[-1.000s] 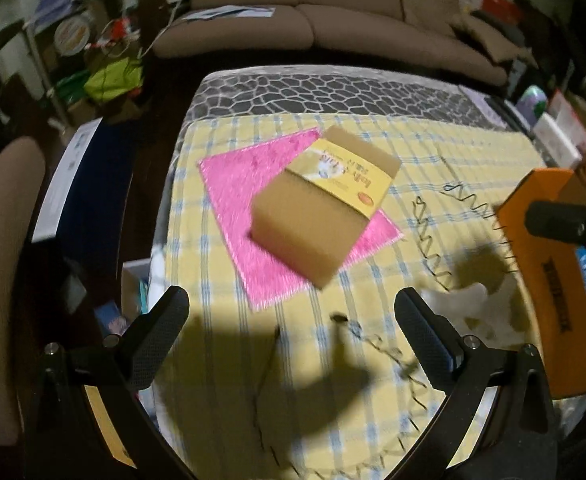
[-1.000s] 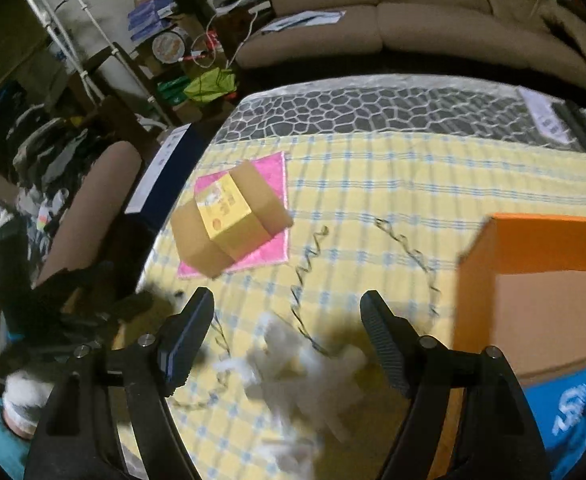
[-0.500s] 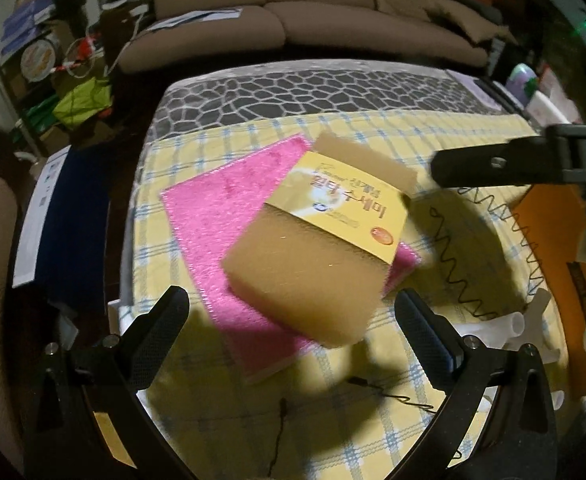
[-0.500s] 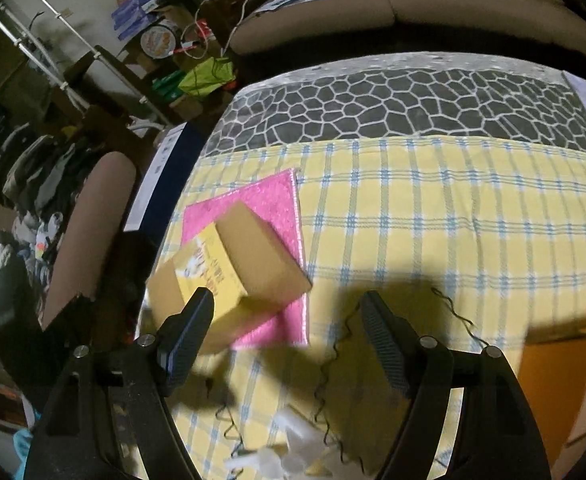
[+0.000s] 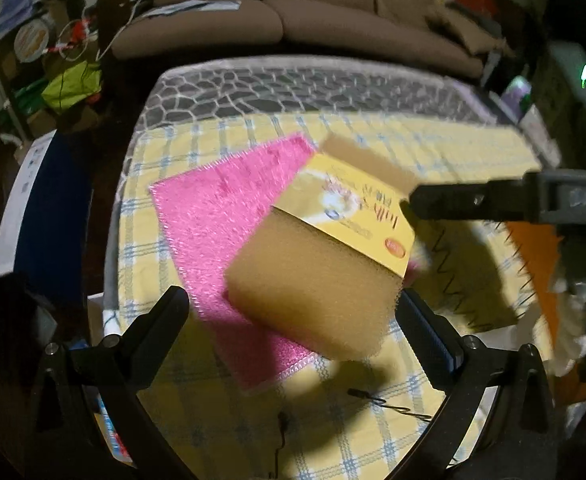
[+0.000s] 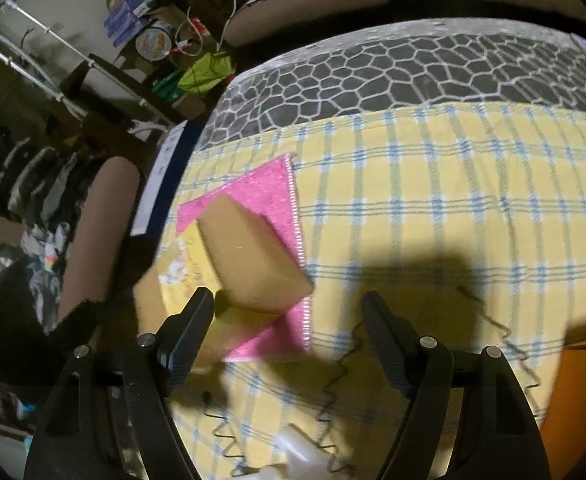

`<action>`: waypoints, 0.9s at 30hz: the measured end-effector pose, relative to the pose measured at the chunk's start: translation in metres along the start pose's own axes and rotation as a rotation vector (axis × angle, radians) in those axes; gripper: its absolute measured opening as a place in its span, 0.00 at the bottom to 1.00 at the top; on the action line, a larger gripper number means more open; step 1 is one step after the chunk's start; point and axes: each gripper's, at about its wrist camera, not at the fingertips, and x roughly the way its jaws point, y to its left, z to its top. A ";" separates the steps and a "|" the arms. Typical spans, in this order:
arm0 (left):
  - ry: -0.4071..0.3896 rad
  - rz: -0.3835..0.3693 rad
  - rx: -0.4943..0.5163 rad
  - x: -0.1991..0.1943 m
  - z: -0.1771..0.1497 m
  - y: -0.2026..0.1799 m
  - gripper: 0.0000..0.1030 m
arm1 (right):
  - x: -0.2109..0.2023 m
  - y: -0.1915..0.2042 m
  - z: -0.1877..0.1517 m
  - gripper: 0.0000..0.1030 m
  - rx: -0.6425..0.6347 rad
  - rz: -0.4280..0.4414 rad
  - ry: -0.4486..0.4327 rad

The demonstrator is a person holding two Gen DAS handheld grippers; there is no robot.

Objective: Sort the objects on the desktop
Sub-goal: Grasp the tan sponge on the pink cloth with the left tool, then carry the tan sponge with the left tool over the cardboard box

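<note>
Sponge block, banded by a yellow paper sleeve, lying on a pink cloth over the checked tablecloth. Probably light, soft and compressible; best pinched across the bare foam sides, not the slippery sleeve. Left gripper and right gripper both spread, empty, poised near it.

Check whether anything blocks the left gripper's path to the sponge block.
Nothing visible does. The left gripper is open with the sponge block right ahead on the pink cloth. The right gripper finger reaches in beside the block's far end, not between.
</note>
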 end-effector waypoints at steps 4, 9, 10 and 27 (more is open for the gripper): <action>0.039 0.065 0.060 0.018 0.000 -0.013 0.85 | 0.005 0.010 0.000 0.75 -0.013 0.010 0.010; 0.010 0.019 0.038 0.013 -0.001 -0.011 0.75 | 0.007 0.016 0.002 0.75 -0.026 0.010 0.008; 0.001 0.004 0.024 0.010 -0.001 -0.009 0.71 | 0.007 0.016 0.002 0.75 -0.025 0.009 0.006; -0.136 -0.104 -0.141 -0.063 -0.009 -0.017 0.69 | -0.033 0.019 -0.008 0.79 0.148 0.252 -0.003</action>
